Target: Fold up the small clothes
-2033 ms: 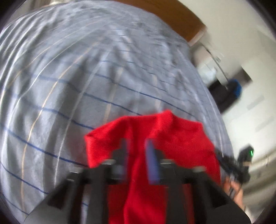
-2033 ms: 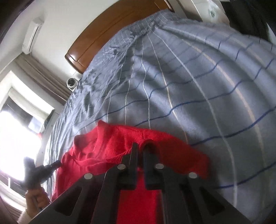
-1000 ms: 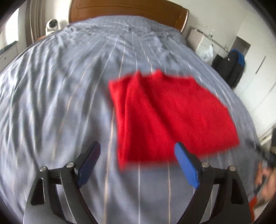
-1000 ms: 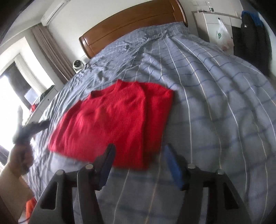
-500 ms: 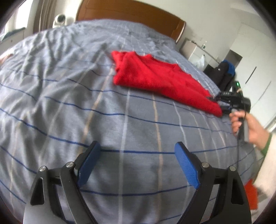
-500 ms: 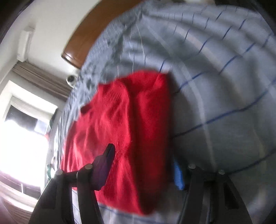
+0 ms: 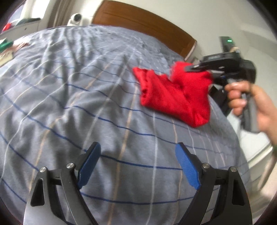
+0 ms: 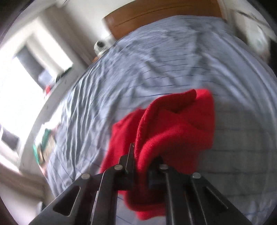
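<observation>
Red knit fabric — a small sweater (image 7: 174, 93) — is seen right of centre in the left wrist view, lying on the grey striped bedspread (image 7: 86, 97) with its far edge lifted. That edge is pinched by the right gripper (image 7: 192, 67), held in a hand (image 7: 249, 103) at the right edge of the frame. The left gripper (image 7: 138, 166) is seen at the bottom with its blue-padded fingers (image 7: 90, 164) spread wide, nothing between them, over bare bedspread. A brown headboard (image 7: 143, 22) is seen at the top.

In the right wrist view — blurred — the sweater (image 8: 173, 128) fills the lower centre, bunched and raised, a fold of it clamped between the right gripper's (image 8: 142, 161) closed fingers. The bedspread (image 8: 155, 60) is spread across the upper frame, below the headboard (image 8: 155, 15).
</observation>
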The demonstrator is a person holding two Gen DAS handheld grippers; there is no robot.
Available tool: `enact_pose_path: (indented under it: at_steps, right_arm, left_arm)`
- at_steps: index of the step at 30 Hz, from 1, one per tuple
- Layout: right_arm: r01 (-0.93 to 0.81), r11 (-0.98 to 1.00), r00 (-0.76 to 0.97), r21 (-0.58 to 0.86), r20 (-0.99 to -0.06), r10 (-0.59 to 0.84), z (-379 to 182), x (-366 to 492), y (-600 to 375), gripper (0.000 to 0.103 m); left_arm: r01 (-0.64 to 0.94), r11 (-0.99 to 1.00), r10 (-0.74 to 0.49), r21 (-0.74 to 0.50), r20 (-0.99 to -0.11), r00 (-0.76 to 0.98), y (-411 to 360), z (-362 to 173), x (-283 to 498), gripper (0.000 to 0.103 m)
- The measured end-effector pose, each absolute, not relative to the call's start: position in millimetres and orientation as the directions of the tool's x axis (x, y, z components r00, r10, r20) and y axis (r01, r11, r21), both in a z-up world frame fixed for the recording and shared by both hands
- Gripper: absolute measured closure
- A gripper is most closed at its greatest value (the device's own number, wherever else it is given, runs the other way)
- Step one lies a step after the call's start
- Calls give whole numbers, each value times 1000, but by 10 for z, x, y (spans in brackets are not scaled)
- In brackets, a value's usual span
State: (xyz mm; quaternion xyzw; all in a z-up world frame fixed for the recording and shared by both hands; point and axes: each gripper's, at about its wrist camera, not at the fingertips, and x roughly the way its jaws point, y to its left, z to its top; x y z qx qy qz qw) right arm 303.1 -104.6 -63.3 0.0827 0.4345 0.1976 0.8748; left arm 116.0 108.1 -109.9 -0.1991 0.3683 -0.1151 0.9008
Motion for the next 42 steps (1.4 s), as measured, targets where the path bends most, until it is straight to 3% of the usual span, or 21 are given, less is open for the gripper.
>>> enact_pose_path:
  at_steps: [2, 4, 6, 10, 12, 15, 18, 21, 24, 26, 30, 33, 35, 38, 40, 42]
  right_arm:
    - [-290, 920, 538, 266, -749, 386, -805, 3083, -744, 91]
    - [-313, 906, 504, 284, -759, 412, -992, 3133, -441, 79]
    - [-323, 859, 442, 398, -739, 509, -1100, 3116, -366, 65]
    - [-389, 775, 453, 498, -629, 632, -825, 2904, -502, 44]
    - [-419, 779, 504, 466, -595, 626, -624, 2789, -696, 44]
    - [-356, 892, 604, 279, -660, 447, -552, 2691, -952, 44]
    - [-372, 901, 573, 223, -708, 412, -734, 2726, -901, 65]
    - [-449, 876, 556, 177, -712, 429, -998, 2629, -598, 70]
    - [-515, 846, 445, 136, -802, 399, -1465, 2558, -182, 79]
    - [-557, 828, 460, 69, -804, 377, -1523, 2401, -68, 79]
    - [-536, 837, 531, 106, -729, 432, -1139, 2157, -457, 78]
    - [-446, 894, 632, 45, -692, 350, -999, 2092, -824, 76]
    - [-368, 930, 653, 20, -706, 274, -1105, 2131, -1068, 76]
    - [-335, 941, 585, 51, -771, 250, -1412, 2190, -1194, 76]
    - [-340, 940, 598, 25, -766, 237, -1462, 2108, -1186, 75]
    - [-349, 936, 599, 33, -760, 250, -1427, 1982, -1201, 67]
  left_arm:
    - [29, 897, -331, -441, -626, 706, 1170, -1130, 1159, 14]
    - [8, 893, -327, -451, -634, 701, 1237, -1166, 1166, 14]
    - [2, 884, -333, -467, -627, 705, 1296, -1169, 1152, 14]
    - [9, 884, -334, -467, -619, 710, 1332, -1158, 1150, 14]
    - [12, 881, -343, -473, -621, 705, 1319, -1160, 1159, 14]
    - [28, 873, -365, -487, -614, 700, 1286, -1149, 1150, 14]
    - [33, 871, -372, -490, -613, 697, 1234, -1143, 1165, 14]
    - [32, 873, -369, -487, -615, 696, 1217, -1154, 1153, 14]
    - [25, 878, -358, -477, -622, 696, 1236, -1161, 1138, 14]
    - [20, 877, -356, -480, -622, 697, 1265, -1170, 1129, 14]
    - [21, 888, -342, -459, -631, 697, 1276, -1176, 1141, 14]
    - [14, 891, -336, -454, -638, 693, 1264, -1172, 1153, 13]
    - [9, 893, -331, -449, -643, 690, 1242, -1171, 1167, 13]
    - [1, 897, -320, -441, -649, 690, 1216, -1169, 1184, 12]
    - [-3, 903, -309, -429, -655, 690, 1199, -1175, 1188, 12]
    - [0, 914, -294, -405, -663, 688, 1164, -1181, 1195, 11]
